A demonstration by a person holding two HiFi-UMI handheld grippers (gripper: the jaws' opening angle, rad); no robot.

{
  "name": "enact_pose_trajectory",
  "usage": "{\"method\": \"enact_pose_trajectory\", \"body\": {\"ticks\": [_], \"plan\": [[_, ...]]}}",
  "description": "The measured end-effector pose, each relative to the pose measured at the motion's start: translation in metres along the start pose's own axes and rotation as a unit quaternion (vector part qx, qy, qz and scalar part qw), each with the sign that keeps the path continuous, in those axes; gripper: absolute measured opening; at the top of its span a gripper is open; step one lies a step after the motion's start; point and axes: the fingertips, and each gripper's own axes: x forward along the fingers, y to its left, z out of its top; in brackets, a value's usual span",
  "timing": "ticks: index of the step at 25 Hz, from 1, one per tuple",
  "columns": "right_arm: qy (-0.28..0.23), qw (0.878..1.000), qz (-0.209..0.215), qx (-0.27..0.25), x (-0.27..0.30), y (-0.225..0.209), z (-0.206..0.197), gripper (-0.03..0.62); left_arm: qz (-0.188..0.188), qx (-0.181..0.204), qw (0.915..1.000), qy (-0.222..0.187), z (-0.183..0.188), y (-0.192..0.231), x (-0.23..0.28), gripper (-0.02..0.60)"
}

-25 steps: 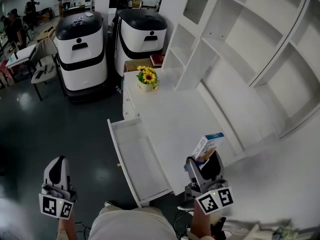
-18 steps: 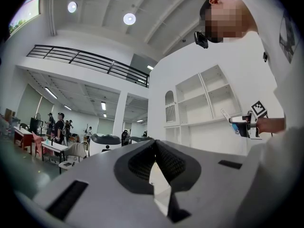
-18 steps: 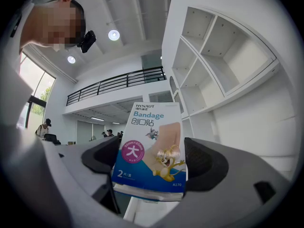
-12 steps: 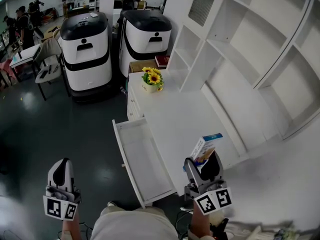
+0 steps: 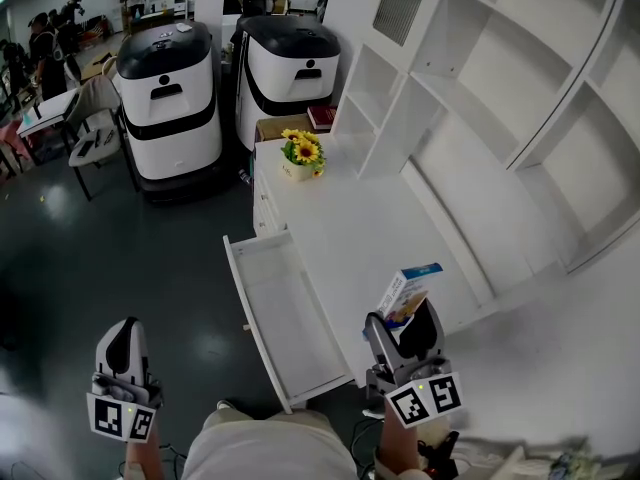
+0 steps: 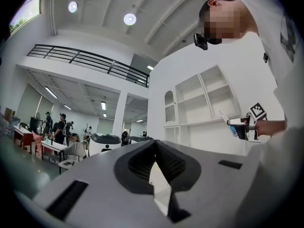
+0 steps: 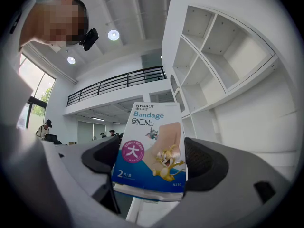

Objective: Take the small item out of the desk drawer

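Head view shows a tall white shelf unit (image 5: 500, 118) standing on the back of a long white counter (image 5: 350, 218). Two black-and-white machines (image 5: 165, 98) are parked on the floor beyond the counter's far end. A pot of sunflowers (image 5: 300, 156) sits on that end, well apart from the work.

The drawer (image 5: 285, 318) is pulled out fully from the counter's front edge, and its inside looks bare, so I judge that the item is already out of it.

The right gripper (image 5: 405, 320) is raised over the near part of the counter, just beside the open drawer. Its fingers are pinching a small bandage box (image 5: 408, 290) by the lower part, so the box stands upright and most of it is free above them. The right gripper view confirms this: the bandage box (image 7: 152, 146) sits between the two dark pads of the right gripper (image 7: 149, 163), with its printed face toward the camera. This hold looks firm enough for carrying.

The left gripper (image 5: 120, 330) hangs low over the floor, away from the drawer, probably because it is not needed now. In the left gripper view its fingers are pressed together with nothing between them (image 6: 154, 167).
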Motion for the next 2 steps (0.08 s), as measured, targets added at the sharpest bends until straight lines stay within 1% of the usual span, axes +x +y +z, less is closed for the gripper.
{"method": "enact_pose_trajectory", "body": {"ticks": [2], "plan": [[0.0, 1.0, -0.001, 0.0, -0.0004, -0.0002, -0.0003, 0.445, 0.0, -0.002, 1.0, 0.001, -0.0003, -0.0008, -0.0003, 0.014]]}}
